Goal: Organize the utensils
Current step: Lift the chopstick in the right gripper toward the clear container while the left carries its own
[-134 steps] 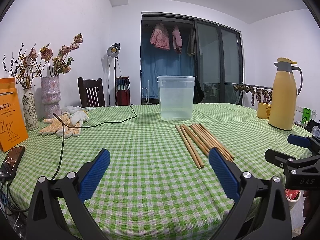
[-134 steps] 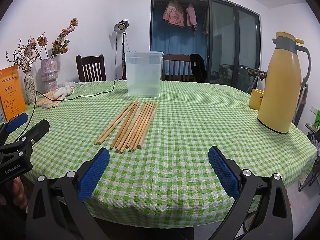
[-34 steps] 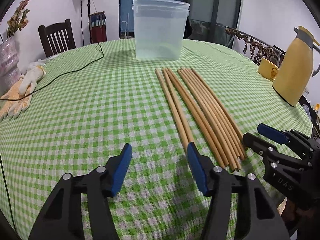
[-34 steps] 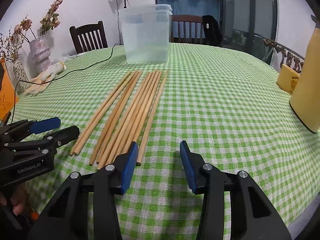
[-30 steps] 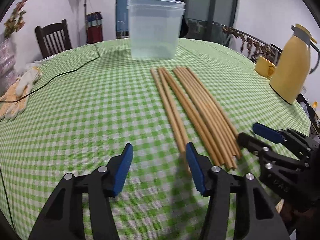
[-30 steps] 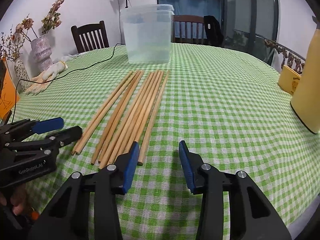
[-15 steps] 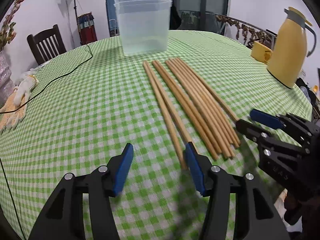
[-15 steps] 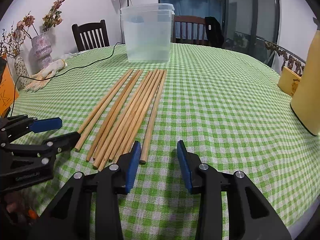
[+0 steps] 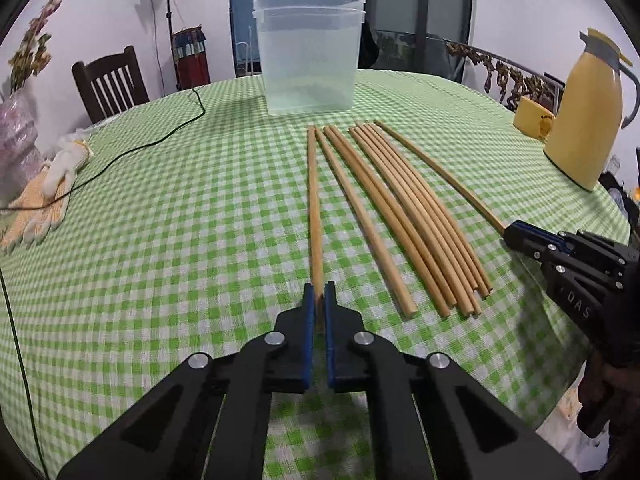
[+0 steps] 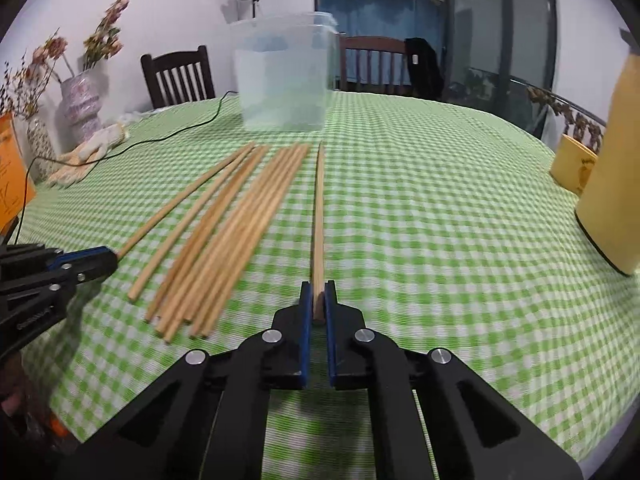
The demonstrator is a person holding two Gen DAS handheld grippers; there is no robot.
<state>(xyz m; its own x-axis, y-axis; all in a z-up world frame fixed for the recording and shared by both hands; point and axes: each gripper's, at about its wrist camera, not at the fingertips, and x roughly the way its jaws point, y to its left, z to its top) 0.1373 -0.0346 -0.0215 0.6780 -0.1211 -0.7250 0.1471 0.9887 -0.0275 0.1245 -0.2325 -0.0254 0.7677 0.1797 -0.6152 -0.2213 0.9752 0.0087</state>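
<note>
Several long wooden chopsticks (image 9: pixel 404 208) lie side by side on the green checked tablecloth (image 9: pixel 180 220), pointing toward a clear plastic container (image 9: pixel 310 76) at the back. My left gripper (image 9: pixel 319 294) is shut on the near end of the leftmost chopstick (image 9: pixel 314 200). In the right wrist view my right gripper (image 10: pixel 319 292) is shut on the near end of the rightmost chopstick (image 10: pixel 319 208), which lies apart from the bundle (image 10: pixel 240 224). Each gripper shows in the other's view: the right gripper (image 9: pixel 516 232) at the right, the left gripper (image 10: pixel 106 258) at the left.
A yellow thermos jug (image 9: pixel 584 112) and a yellow mug (image 9: pixel 534 122) stand at the right. Work gloves (image 9: pixel 44 196) and a black cable (image 9: pixel 132 152) lie at the left, near vases (image 10: pixel 82 108) and an orange box (image 10: pixel 12 172). Wooden chairs (image 10: pixel 180 76) stand behind the table.
Both grippers have closed from about half open, each onto the near end of an outer chopstick. The two outer chopsticks now lie a little apart from the bundle.
</note>
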